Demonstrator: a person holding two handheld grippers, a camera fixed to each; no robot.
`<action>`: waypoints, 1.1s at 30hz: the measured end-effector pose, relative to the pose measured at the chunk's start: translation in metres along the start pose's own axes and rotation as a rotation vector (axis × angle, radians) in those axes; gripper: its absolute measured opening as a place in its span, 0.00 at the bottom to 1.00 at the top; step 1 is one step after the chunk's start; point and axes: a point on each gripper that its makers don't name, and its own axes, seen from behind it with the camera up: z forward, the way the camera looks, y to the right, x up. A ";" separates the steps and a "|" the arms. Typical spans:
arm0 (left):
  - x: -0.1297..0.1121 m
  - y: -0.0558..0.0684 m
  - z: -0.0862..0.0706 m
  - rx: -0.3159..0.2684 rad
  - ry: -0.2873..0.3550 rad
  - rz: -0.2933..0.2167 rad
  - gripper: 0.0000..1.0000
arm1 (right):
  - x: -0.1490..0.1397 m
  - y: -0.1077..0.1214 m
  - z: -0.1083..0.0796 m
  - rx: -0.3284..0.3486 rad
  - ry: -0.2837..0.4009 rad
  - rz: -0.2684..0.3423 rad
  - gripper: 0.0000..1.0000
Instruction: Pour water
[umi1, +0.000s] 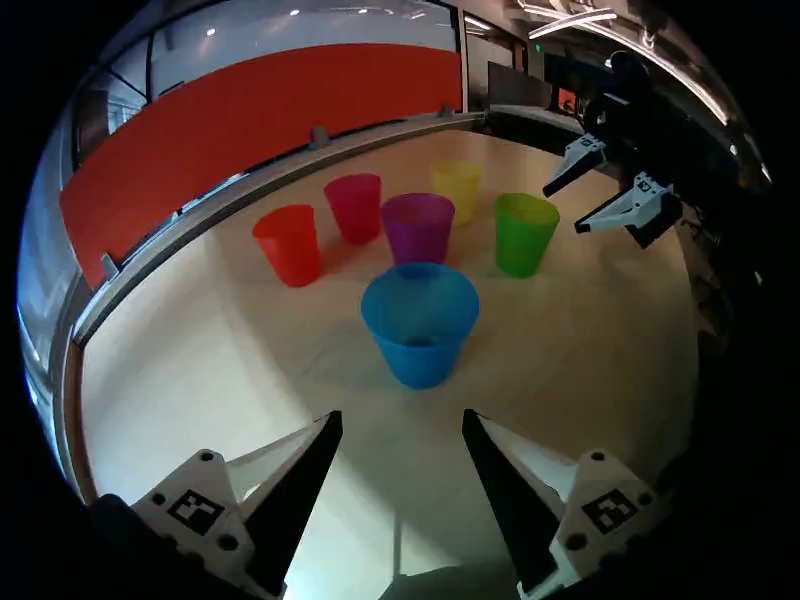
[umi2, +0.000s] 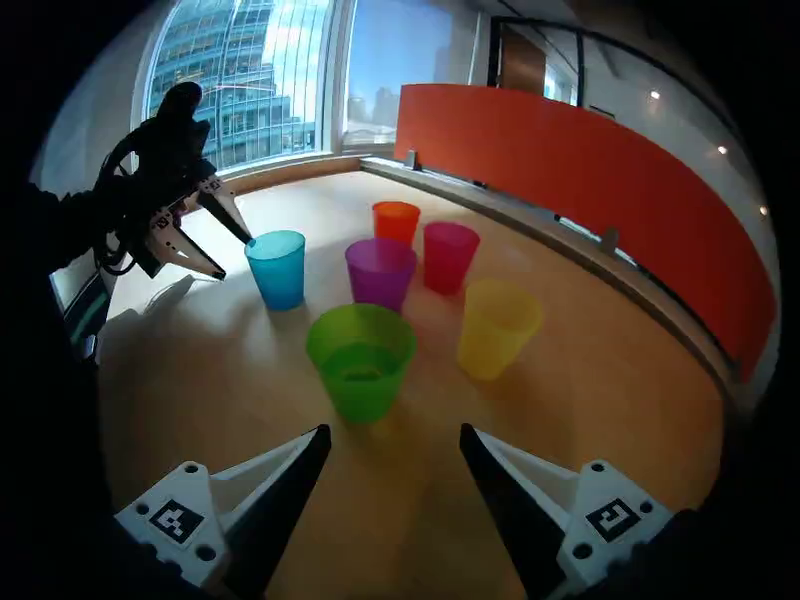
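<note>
Plastic cups, six of them, translucent, all upright on a pale wooden table (umi1: 200, 380). The blue cup (umi1: 420, 320) stands nearest the left gripper (umi1: 400, 415), straight ahead of its fingers and apart from them. Behind it is the purple cup (umi1: 417, 227). In the left gripper view the pink cup (umi1: 355, 205) and orange cup (umi1: 290, 243) stand to its left, the yellow cup (umi1: 457, 187) behind it and the green cup (umi1: 525, 233) to its right. The cups are set close together, and the purple one partly covers the yellow one.

Contents: in the right gripper view the green cup has a darker band low inside. It may be water; cannot confirm. The blue cup shows a dark patch at its bottom in the left gripper view, liquid or shadow, cannot tell. The insides of the other four are hard to make out.

Left gripper: fingers spread wide, nothing between them. Right gripper (umi2: 393, 430): fingers likewise spread, holding nothing, with the green cup just ahead. In the left gripper view the right gripper hangs above the table just beside the green cup, apart from it. In the right gripper view the left gripper's upper fingertip sits close to the blue cup's rim; contact cannot be told.

Hard to see: the hand on each far gripper is a dark shape. A red panel (umi2: 600, 170) runs along the table's edge. Windows (umi2: 250, 80) stand past the table's end.
</note>
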 end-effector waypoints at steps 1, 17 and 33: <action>0.000 -0.001 -0.001 0.006 0.004 -0.008 0.89 | 0.000 0.001 -0.002 -0.003 0.004 0.006 1.00; 0.004 -0.038 -0.023 0.182 0.118 -0.117 0.89 | 0.011 0.044 -0.034 -0.172 0.105 0.132 1.00; 0.017 -0.072 -0.045 0.395 0.266 -0.205 0.89 | 0.028 0.078 -0.051 -0.415 0.241 0.223 1.00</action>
